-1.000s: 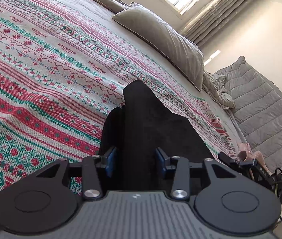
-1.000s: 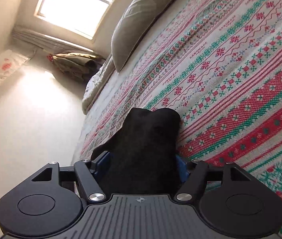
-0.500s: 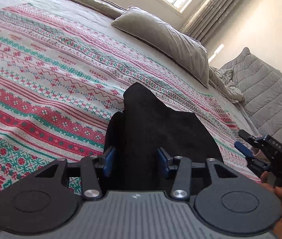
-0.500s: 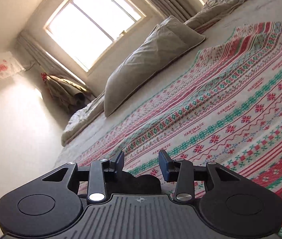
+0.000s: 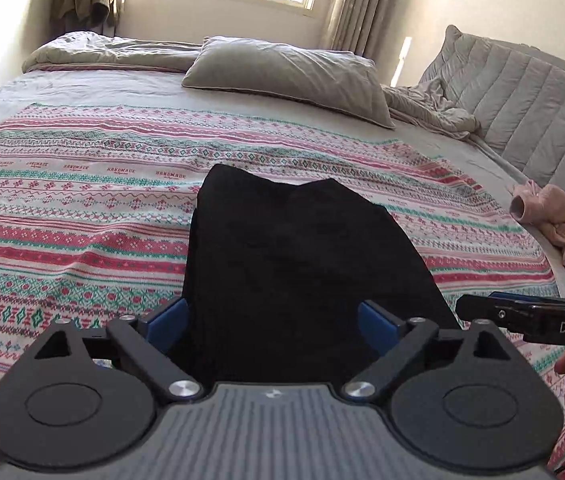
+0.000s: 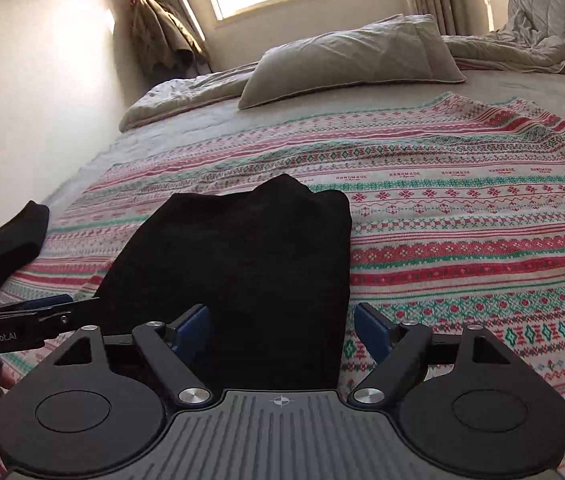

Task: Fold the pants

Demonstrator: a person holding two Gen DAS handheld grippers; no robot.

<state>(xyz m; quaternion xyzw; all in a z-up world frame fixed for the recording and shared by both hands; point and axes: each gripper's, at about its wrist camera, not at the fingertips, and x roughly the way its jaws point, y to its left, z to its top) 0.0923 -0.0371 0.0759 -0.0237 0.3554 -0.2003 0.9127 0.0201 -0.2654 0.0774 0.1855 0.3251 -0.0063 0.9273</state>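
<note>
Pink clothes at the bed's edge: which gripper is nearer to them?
Right. The right gripper sits at the side of the pants facing the pink clothes; the left gripper is over the pants, farther away. Both pairs of jaws are opening, pants between them, unpinched.

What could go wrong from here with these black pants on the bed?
1. The pants look bunched at the far end, so the fold may come out uneven.
2. Both jaws are opening around the fabric; the left gripper or right gripper might snag it when pulled away.
3. The grippers sit close together and might bump.
</note>
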